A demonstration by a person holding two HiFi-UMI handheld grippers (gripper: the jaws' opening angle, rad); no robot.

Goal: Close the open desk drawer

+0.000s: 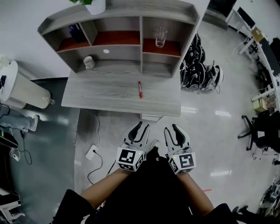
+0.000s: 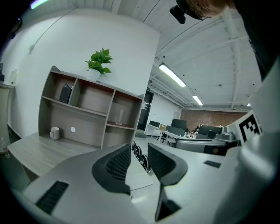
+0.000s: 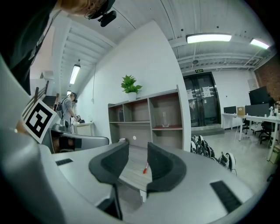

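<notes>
The grey wooden desk point(image 1: 109, 94) with a shelf hutch stands ahead of me. Under its front edge, right of centre, the pale drawer point(image 1: 151, 117) sticks out a little. Both grippers hang side by side in front of the desk, short of the drawer and touching nothing. My left gripper point(image 1: 141, 129) point(image 2: 140, 154) is open by a narrow gap, nothing between its pads. My right gripper point(image 1: 172, 131) point(image 3: 138, 154) is likewise open and empty; its view looks along the desk top. A red pen point(image 1: 140, 89) point(image 3: 145, 169) lies on the desk.
The hutch holds a glass point(image 1: 160, 37), a white mug point(image 1: 89, 62) and a potted plant point(image 1: 94, 5) on top. Dark bags or shoes point(image 1: 199, 70) lie right of the desk. A power strip point(image 1: 92, 152) with cable lies on the floor at left. A black office chair point(image 1: 258, 131) stands far right.
</notes>
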